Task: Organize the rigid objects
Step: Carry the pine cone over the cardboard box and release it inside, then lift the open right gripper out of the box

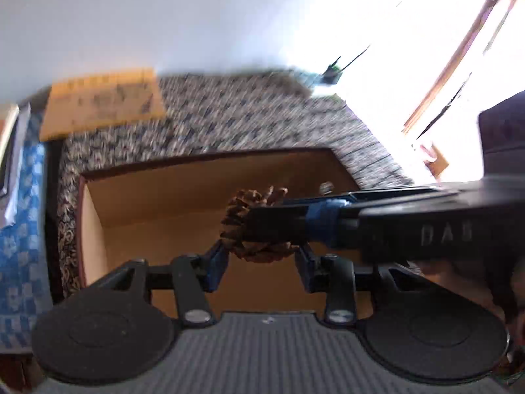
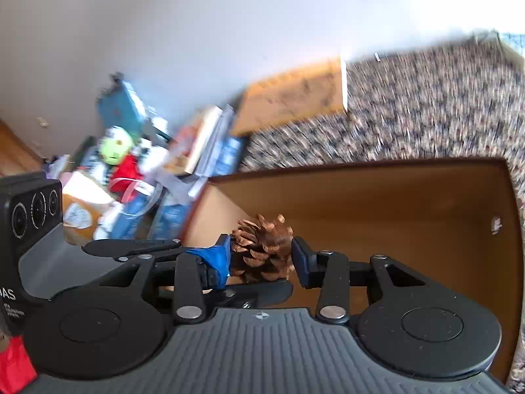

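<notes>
A brown pine cone [image 1: 242,211] hangs above an open wooden box [image 1: 137,203]. Both grippers close on it at once. My left gripper [image 1: 261,256] has its blue-padded fingers [image 1: 216,264] against the cone's lower sides. My right gripper [image 2: 261,256] grips the same cone [image 2: 262,246] between its fingers [image 2: 221,257]; its arm crosses the left wrist view from the right [image 1: 393,220]. The box [image 2: 377,197] appears empty apart from a small pale item on its right wall [image 2: 496,224].
The box sits on a speckled patterned cloth [image 1: 229,115]. A flat cardboard piece [image 1: 105,101] lies behind it. A cluttered pile with a green-faced toy [image 2: 115,149] and books stands to the left. Bright window light is at right [image 1: 393,49].
</notes>
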Action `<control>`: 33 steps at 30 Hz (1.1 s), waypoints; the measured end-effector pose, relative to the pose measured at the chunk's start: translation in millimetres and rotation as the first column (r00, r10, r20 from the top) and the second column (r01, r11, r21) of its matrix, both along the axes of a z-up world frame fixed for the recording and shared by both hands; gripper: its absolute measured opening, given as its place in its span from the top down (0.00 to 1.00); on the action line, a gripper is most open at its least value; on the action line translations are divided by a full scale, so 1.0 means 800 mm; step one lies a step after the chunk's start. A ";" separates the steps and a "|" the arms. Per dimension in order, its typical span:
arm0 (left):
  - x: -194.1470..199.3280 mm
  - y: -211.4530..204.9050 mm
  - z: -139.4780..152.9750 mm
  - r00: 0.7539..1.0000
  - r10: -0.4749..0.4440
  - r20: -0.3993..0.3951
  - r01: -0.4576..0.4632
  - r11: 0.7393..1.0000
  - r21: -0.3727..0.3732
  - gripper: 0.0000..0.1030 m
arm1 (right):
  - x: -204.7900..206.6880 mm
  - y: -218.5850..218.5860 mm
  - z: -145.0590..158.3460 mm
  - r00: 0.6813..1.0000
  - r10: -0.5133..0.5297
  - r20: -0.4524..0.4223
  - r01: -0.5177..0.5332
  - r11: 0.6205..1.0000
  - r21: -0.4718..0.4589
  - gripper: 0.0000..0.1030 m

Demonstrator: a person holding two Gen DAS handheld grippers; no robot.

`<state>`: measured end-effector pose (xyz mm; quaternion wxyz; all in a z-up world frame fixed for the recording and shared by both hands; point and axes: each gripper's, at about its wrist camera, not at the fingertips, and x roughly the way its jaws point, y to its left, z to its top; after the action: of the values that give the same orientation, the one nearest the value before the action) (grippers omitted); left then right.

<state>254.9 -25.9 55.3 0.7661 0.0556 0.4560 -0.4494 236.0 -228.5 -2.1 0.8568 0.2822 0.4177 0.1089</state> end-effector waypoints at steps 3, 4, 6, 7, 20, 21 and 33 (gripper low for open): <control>0.040 -0.025 -0.043 0.998 0.045 -0.045 -0.040 0.994 0.103 0.63 | 0.031 0.006 -0.034 0.997 -0.011 -0.070 0.013 0.999 0.032 0.77; 0.050 -0.030 -0.058 0.996 0.061 -0.066 -0.051 0.989 0.137 0.63 | 0.038 0.006 -0.045 0.996 -0.013 -0.090 0.017 0.999 0.038 0.77; 0.071 -0.040 -0.090 0.989 0.104 -0.107 -0.081 0.976 0.203 0.64 | 0.051 0.009 -0.060 0.993 -0.017 -0.116 0.023 0.998 0.050 0.77; 0.078 -0.042 -0.099 0.986 0.125 -0.112 -0.096 0.968 0.233 0.64 | 0.055 0.008 -0.065 0.992 -0.021 -0.121 0.028 0.998 0.052 0.77; 0.092 -0.046 -0.107 0.972 0.199 -0.121 -0.158 0.946 0.283 0.45 | 0.066 -0.020 -0.078 0.994 -0.070 -0.084 0.075 0.996 0.054 0.75; 0.088 -0.047 -0.107 0.973 0.193 -0.127 -0.151 0.948 0.278 0.45 | 0.062 -0.025 -0.075 0.994 -0.073 -0.076 0.078 0.994 0.072 0.75; 0.053 -0.046 -0.051 0.975 0.211 0.067 -0.222 0.937 0.269 0.40 | -0.025 -0.047 0.014 0.982 -0.124 0.140 0.112 0.990 0.088 0.75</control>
<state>297.4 -63.1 14.3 0.8042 0.1191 0.5027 -0.2937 216.1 -266.4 8.7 0.8778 0.3318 0.3322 0.0946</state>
